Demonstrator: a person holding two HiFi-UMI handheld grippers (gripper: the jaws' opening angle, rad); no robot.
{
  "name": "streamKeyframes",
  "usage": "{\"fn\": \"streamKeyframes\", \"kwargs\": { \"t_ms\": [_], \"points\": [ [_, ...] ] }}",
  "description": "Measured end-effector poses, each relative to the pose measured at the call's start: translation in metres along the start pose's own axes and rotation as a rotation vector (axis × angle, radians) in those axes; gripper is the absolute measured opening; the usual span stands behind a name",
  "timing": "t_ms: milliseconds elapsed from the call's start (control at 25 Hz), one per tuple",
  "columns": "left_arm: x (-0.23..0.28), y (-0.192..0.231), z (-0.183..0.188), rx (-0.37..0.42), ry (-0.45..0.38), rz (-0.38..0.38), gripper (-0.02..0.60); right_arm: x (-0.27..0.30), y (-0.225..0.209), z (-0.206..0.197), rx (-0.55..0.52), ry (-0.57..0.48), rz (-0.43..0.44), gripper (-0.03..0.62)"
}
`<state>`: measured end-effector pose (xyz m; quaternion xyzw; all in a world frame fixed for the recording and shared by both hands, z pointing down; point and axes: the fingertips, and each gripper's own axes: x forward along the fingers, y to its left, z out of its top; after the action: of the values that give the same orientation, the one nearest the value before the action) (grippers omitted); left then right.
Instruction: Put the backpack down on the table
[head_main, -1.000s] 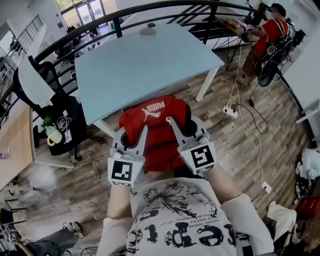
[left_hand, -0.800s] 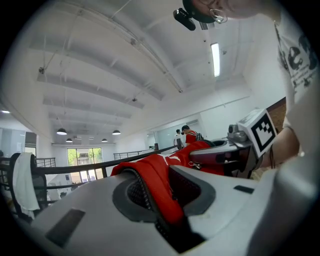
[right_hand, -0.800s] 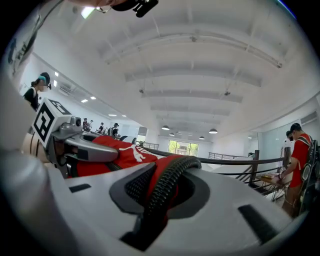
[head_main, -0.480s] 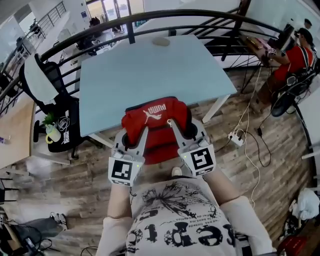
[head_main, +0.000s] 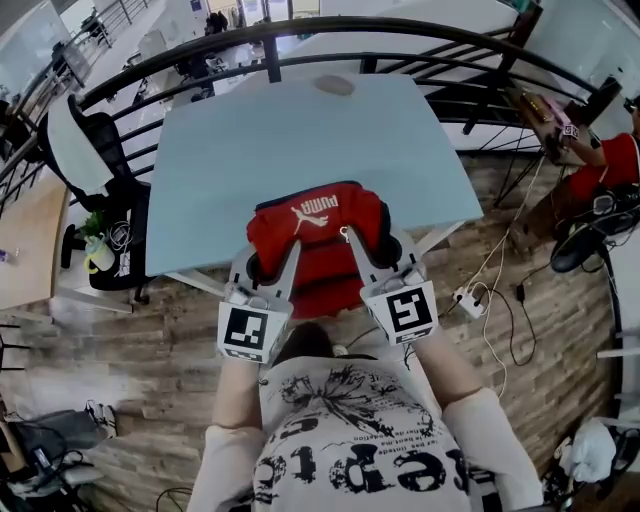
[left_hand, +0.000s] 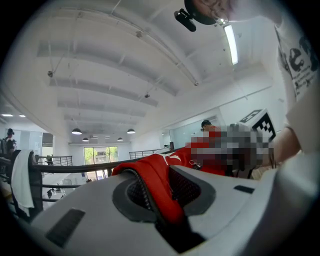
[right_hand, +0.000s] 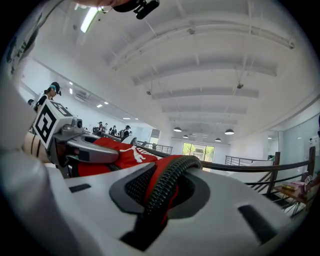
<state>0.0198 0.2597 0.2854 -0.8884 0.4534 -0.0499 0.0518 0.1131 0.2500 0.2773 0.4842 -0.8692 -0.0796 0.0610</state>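
table (head_main: 300, 140), pale blue, now fills the upper centre of the head view. a second back it sat higher and further off, its near edge clear of the load.
red backpack (head_main: 318, 238) hung over bare floor then. now its top overlaps the table's near edge, and its lower half is over the wood floor (head_main: 150, 330). this reads as the carry nearly done and the set-down not yet begun, since the pack is held off the top.

left gripper (head_main: 266, 268) is clamped on a red zip edge of the pack. right gripper (head_main: 372, 248) is clamped on a red fold with black zip teeth. both gripper views show fabric pinched between the jaws, the same hold as before.

around:
- black railing (head_main: 272, 60) curves behind the table.
- chair (head_main: 75, 150) with white cover sits at upper left.
- person in red (head_main: 615, 165) has slid to the right edge.
- power strip (head_main: 468, 298) lies on the floor at right.
- small round thing (head_main: 335, 85) sits at the table's far end.

the near part of the top looks bare. likely only the near edge needs clearing.
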Motion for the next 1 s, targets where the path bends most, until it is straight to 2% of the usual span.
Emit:
{"fn": "streamKeyframes", "kwargs": {
  "t_ms": [280,560,840,1000],
  "points": [
    [0.062,0.044,-0.011,0.001,0.020,0.018,0.080,0.069,-0.038,-0.014,-0.003,-0.001,0.025,0.056],
    [0.150,0.122,-0.019,0.019,0.013,0.029,0.080,0.176,-0.089,-0.021,-0.017,-0.008,0.028,0.057],
    [0.231,0.216,-0.012,0.009,0.022,0.030,0.080,0.293,-0.132,-0.010,-0.015,0.005,0.042,0.057],
    [0.267,0.259,-0.020,0.035,0.013,0.035,0.080,0.346,-0.148,-0.015,-0.016,-0.003,0.044,0.058]
  ]
}}
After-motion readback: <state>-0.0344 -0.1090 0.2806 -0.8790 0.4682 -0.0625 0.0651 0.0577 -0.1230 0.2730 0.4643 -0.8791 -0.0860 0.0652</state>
